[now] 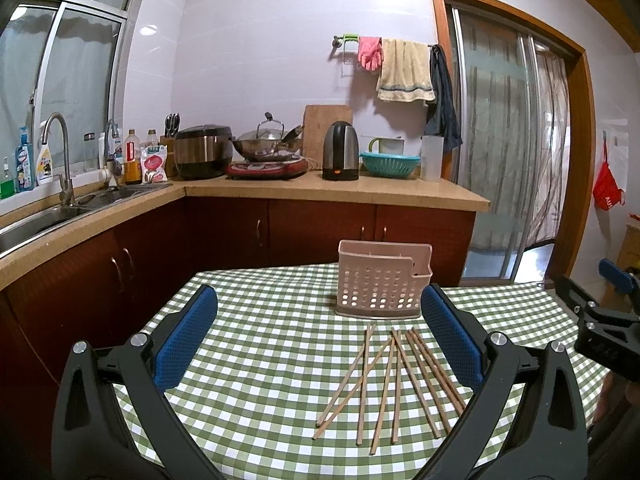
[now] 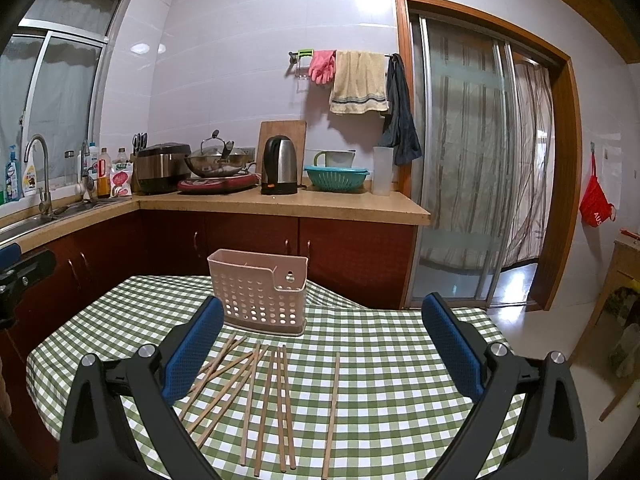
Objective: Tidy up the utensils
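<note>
- Your left gripper [image 1: 320, 332] hangs above the table with its blue pads spread wide and nothing between them; your right gripper [image 2: 324, 340] is equally wide and empty.
- The wooden chopsticks [image 1: 394, 380] lie loose on the cloth, fanned and partly crossing, under the left gripper's right finger at about 5 o'clock; in the right wrist view they spread from 7 to 6 o'clock, one stick [image 2: 332, 408] apart from the rest.
- The pink perforated holder [image 2: 262, 292] stands upright just beyond the sticks at 12 o'clock, apparently empty.
- Likely best: take the lone stick first, grip near mid-length, keep the pads level with the cloth, and tip it upright before lowering it in.
- The green checked tablecloth [image 2: 400, 360] ripples near the holder and may shift.
- Beyond, at 11 o'clock, a counter [image 1: 332, 192] carries a kettle [image 1: 340, 152] and wok [image 1: 266, 146]; a sliding door [image 2: 472, 168] stands at 2 o'clock.
</note>
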The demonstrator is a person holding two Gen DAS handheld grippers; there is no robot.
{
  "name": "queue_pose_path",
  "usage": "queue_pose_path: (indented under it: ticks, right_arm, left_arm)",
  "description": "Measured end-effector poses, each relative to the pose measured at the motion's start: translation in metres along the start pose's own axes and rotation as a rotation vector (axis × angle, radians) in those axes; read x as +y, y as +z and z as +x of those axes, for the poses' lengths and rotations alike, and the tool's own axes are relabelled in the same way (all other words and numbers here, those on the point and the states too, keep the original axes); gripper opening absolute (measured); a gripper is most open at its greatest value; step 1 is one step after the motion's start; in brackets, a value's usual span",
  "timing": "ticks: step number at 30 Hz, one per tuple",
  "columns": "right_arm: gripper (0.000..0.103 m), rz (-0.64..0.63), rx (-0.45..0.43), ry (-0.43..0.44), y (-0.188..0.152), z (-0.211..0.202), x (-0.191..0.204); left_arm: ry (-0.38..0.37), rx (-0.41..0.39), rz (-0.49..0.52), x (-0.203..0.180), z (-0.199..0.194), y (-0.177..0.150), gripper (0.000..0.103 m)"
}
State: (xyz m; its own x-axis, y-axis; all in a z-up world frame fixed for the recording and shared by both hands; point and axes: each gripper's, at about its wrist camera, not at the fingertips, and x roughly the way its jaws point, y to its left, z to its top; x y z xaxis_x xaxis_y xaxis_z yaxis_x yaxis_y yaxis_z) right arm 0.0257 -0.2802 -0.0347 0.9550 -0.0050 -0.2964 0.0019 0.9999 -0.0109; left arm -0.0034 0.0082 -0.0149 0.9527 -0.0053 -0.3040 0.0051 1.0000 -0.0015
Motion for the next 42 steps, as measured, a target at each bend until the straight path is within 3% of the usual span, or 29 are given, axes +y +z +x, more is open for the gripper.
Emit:
queue_pose_path:
  ticks: [7,15,22,35,40,42]
  right_arm:
    - [0.097,0.001,0.093,-0.011,-0.035,0.032,-0.01]
    - [0.097,0.007,0.207,-0.019,-0.091,0.069,-0.023]
    - [0.096,0.021,0.275,0.004,-0.121,0.089,-0.03]
    - [0.09,-0.001,0.297,0.043,-0.136,0.101,-0.026]
    - [0.08,0.011,0.311,0.067,-0.139,0.104,-0.026]
    - [0.072,0.026,0.328,0.083,-0.142,0.107,-0.027]
  left_arm:
    - [0.012,0.073,0.019,0.0,0.035,-0.028,0.099]
    - [0.007,0.242,0.039,-0.008,0.087,-0.089,0.098]
    - [-0.027,0.379,0.061,-0.021,0.115,-0.133,0.069]
    - [-0.095,0.495,0.099,-0.034,0.136,-0.169,0.047]
    - [-0.11,0.488,0.09,-0.033,0.137,-0.17,0.044]
    - [-0.132,0.48,0.097,-0.035,0.136,-0.17,0.035]
